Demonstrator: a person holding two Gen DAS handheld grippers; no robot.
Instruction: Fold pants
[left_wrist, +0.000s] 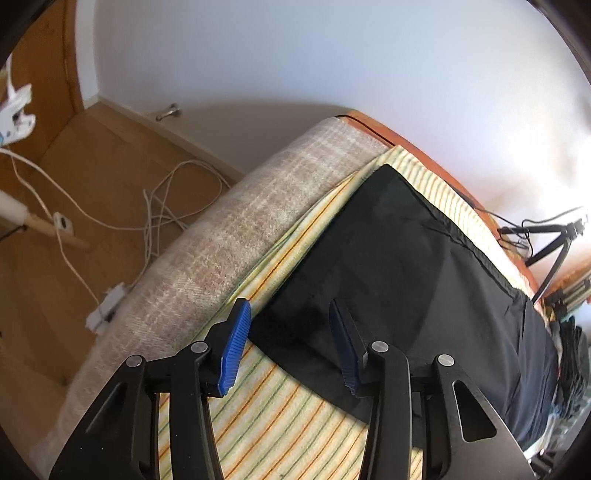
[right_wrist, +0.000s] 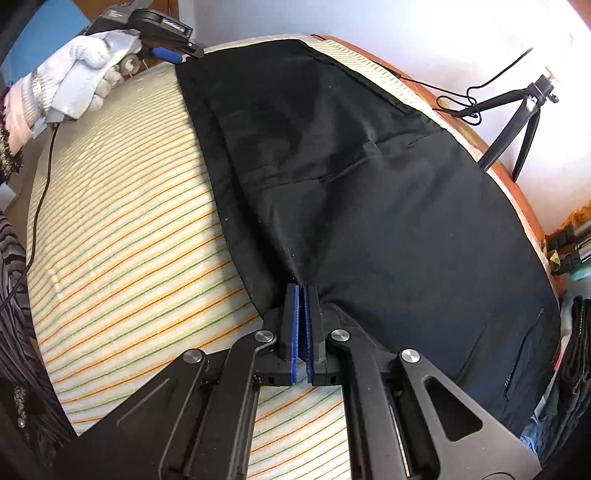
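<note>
Black pants (right_wrist: 369, 177) lie flat on a striped bed sheet (right_wrist: 129, 229); they also show in the left wrist view (left_wrist: 406, 266). My left gripper (left_wrist: 290, 317) is open, its blue pads either side of the pants' near corner, just above the cloth. It also shows in the right wrist view (right_wrist: 166, 48), at the far end of the pants, held by a gloved hand (right_wrist: 74, 77). My right gripper (right_wrist: 303, 295) is shut on the pants' edge, near the crotch seam.
The bed's side (left_wrist: 207, 236) drops to a wooden floor (left_wrist: 92, 166) with white cables and a power strip. A black tripod (right_wrist: 517, 110) stands by the white wall beyond the bed. Dark clothes (right_wrist: 576, 350) are piled at the right.
</note>
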